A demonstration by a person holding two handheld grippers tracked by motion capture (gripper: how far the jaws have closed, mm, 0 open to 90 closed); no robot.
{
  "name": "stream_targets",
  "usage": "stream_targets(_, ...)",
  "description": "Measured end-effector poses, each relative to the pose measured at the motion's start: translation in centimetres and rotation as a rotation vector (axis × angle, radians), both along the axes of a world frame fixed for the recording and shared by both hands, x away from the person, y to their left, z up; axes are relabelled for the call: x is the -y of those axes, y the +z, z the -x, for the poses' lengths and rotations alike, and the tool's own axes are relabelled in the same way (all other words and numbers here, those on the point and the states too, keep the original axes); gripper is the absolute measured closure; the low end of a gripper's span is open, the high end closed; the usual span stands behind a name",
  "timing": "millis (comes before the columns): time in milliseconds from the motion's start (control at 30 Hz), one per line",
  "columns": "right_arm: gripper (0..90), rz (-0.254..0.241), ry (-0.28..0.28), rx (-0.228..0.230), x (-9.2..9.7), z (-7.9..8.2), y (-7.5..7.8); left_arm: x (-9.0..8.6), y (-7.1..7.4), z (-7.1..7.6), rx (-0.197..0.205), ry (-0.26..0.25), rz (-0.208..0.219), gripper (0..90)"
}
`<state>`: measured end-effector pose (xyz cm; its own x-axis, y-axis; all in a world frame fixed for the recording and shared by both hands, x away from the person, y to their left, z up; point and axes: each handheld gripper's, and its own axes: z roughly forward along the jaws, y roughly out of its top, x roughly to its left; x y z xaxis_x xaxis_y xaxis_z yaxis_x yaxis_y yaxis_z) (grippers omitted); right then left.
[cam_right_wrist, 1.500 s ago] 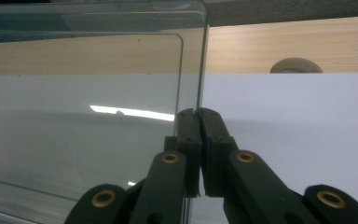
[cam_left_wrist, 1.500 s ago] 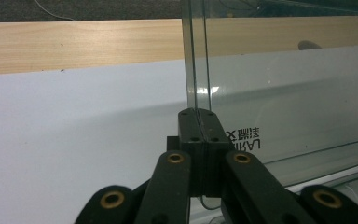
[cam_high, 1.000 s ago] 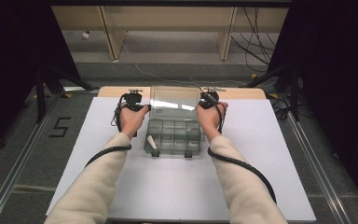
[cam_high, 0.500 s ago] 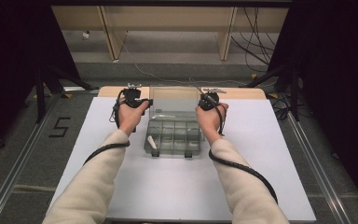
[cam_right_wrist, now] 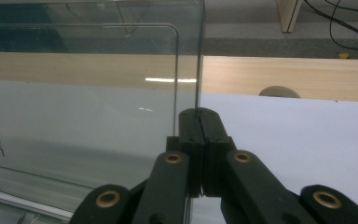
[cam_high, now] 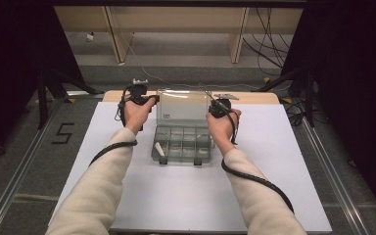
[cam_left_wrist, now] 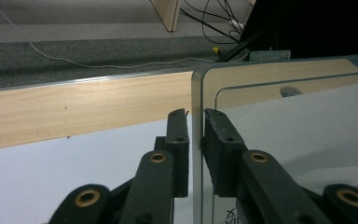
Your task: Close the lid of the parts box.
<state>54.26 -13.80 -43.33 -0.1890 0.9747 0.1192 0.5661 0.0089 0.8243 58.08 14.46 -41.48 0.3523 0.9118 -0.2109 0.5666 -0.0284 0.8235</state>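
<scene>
We are opening the clear organizer box (cam_high: 182,144), which sits at the middle of the white mat (cam_high: 284,161). Its lid (cam_high: 183,104) stands upright. The right gripper (cam_right_wrist: 199,114) is clamped on 1 side edge of the lid. The left gripper (cam_left_wrist: 195,113) straddles the opposite edge, jaws narrow, just closing, slight gaps showing. Next we regrip left and ease the lid back evenly.

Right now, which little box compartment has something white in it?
The front-left compartment of the clear organizer box: a small white piece lies there; the others look empty.
</scene>
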Motion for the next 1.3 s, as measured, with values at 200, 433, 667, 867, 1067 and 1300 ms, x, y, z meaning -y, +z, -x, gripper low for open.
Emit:
stream_targets(200, 89.4, -0.008, 0.005, 0.006, 0.1, 0.2, 0.0, 0.4, 0.2, 0.4, 0.002, 0.024, -0.006, 86.5)
stream_targets(433, 85.3, -0.047, 0.036, 0.016, 0.7, 0.3, 0.4, 0.3, 0.5, 1.0, 0.015, 0.022, -0.015, 87.2)
stream_targets(667, 80.9, -0.037, 0.049, 0.084, 1.0, -0.3, 2.5, 0.2, 0.6, 1.4, 0.026, 0.009, -0.021, 87.3)
stream_targets(867, 82.1, -0.024, 0.055, 0.118, 0.9, -0.8, 3.7, 0.2, 0.7, 1.6, 0.035, 0.007, -0.018, 87.5)
stream_targets(1067, 87.3, -0.012, 0.029, 0.11, 0.5, -0.8, 3.6, 0.3, 0.7, 1.8, 0.044, 0.011, -0.02, 87.5)
stream_targets(1300, 87.6, -0.02, 0.04, 0.118, 0.7, -0.2, 3.7, 0.3, 0.8, 2.6, 0.06, 0.014, -0.033, 87.5)
